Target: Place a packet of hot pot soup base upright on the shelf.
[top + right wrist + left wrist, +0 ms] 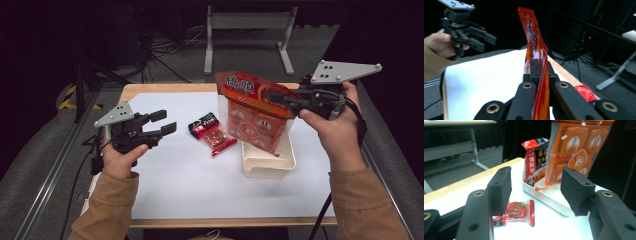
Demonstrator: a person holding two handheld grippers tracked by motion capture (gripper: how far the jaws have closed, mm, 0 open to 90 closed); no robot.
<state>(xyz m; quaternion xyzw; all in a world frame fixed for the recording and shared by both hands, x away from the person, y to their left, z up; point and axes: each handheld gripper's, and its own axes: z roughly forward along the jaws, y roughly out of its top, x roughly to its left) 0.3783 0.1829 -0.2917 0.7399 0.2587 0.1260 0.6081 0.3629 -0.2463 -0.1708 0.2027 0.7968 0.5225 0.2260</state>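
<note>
My right gripper (pixel 276 96) is shut on the top edge of a large orange snack bag (pixel 250 117). The bag hangs upright with its lower end over a white tray (pixel 270 167). In the right gripper view the jaws (pixel 539 65) pinch the bag's red seam (pixel 534 37) edge-on. My left gripper (pixel 165 121) hovers open and empty over the table's left side. In its own view its jaws (pixel 537 187) point toward a small red packet (pixel 520 211) and the tray (pixel 549 199). A red and black packet (pixel 534 161) stands in the tray beside the orange bag (pixel 574 150).
A small red packet (pixel 218 138) and a dark packet (pixel 204 122) lie on the white table cover (pixel 175 180) just left of the tray. A grey table frame (pixel 247 30) stands on the floor beyond the far edge. Cables lie on the floor at the back.
</note>
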